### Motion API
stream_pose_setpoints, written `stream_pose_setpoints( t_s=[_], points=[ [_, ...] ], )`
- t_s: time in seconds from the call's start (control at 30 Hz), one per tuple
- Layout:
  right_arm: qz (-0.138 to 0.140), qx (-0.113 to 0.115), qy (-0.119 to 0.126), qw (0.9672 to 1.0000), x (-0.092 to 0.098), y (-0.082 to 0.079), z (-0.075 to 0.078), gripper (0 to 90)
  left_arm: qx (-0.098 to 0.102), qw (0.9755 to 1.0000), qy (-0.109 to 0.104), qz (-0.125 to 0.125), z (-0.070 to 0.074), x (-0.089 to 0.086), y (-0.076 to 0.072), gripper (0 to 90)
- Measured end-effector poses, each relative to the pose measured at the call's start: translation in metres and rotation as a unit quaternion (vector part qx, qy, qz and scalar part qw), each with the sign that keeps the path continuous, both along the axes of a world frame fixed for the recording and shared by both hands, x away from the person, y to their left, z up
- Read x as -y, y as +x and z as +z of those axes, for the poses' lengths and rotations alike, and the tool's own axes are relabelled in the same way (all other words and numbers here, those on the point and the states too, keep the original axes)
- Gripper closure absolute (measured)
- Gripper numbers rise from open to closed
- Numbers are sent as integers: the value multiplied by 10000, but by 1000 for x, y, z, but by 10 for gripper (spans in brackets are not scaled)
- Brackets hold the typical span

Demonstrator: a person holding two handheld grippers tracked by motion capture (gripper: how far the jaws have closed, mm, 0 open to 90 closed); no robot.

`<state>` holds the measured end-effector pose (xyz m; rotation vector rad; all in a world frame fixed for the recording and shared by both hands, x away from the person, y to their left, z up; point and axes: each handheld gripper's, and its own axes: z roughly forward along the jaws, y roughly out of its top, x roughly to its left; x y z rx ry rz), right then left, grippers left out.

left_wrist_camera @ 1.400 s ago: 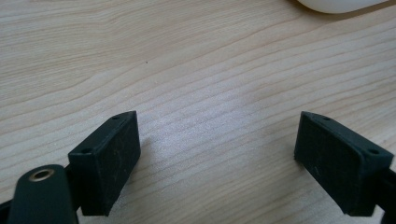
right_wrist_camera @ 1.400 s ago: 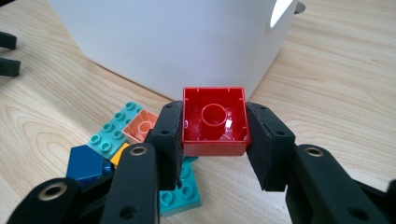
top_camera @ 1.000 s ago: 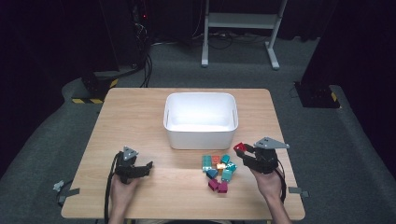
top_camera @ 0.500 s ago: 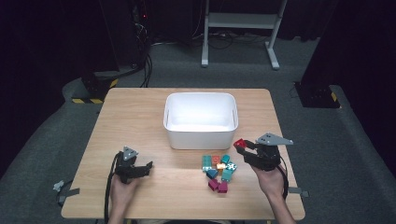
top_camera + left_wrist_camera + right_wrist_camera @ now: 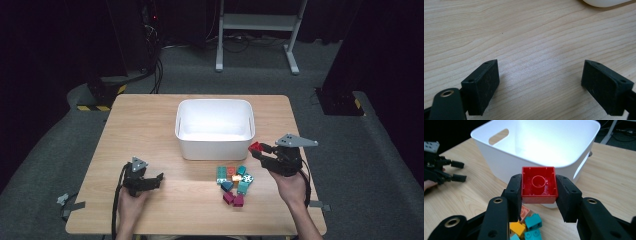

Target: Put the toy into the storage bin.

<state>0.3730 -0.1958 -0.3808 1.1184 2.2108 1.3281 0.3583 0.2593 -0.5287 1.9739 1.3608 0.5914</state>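
Observation:
A red brick (image 5: 539, 185) is held between the jaws of my right gripper (image 5: 539, 191), its hollow underside facing the camera. In the high view this gripper (image 5: 257, 148) hovers with the red brick (image 5: 254, 146) just off the right front corner of the white bin (image 5: 215, 127). A pile of loose bricks (image 5: 233, 182) in teal, orange and magenta lies on the table in front of the bin. My left gripper (image 5: 159, 178) rests open on the bare wood at the front left, nothing between its pads (image 5: 482, 85).
The wooden table (image 5: 150, 130) stands on grey carpet. The white bin (image 5: 536, 147) has nothing in it and has handle slots in its end walls. Dark equipment, cables and a white frame stand beyond the table's far edge.
My right gripper with the red brick has risen slightly and edged toward the bin. The left gripper has stayed where it was.

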Motion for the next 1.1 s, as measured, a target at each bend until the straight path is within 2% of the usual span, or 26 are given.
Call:
stream_pose_setpoints(
  t_s=[0.07, 0.43, 0.9, 1.03, 1.1],
  points=[
    [-11, 55, 28, 10000, 0, 1, 4, 591, 1, 10000, -1, -5, 0, 0, 0, 150],
    [45, 6, 52, 10000, -8, 19, 23, 590, 1, 10000, 0, -5, 0, 0, 0, 150],
    [-39, -186, -51, 9998, -21, 44, 25, 589, 1, 10000, 0, -6, 0, 0, 0, 150],
    [5, -125, -34, 9999, -25, 49, 26, 589, 1, 10000, -1, -5, 0, 0, 0, 150],
    [15, -155, -128, 9998, -31, 55, 26, 589, 1, 10000, 1, -6, 0, 0, 0, 150]
  ],
)
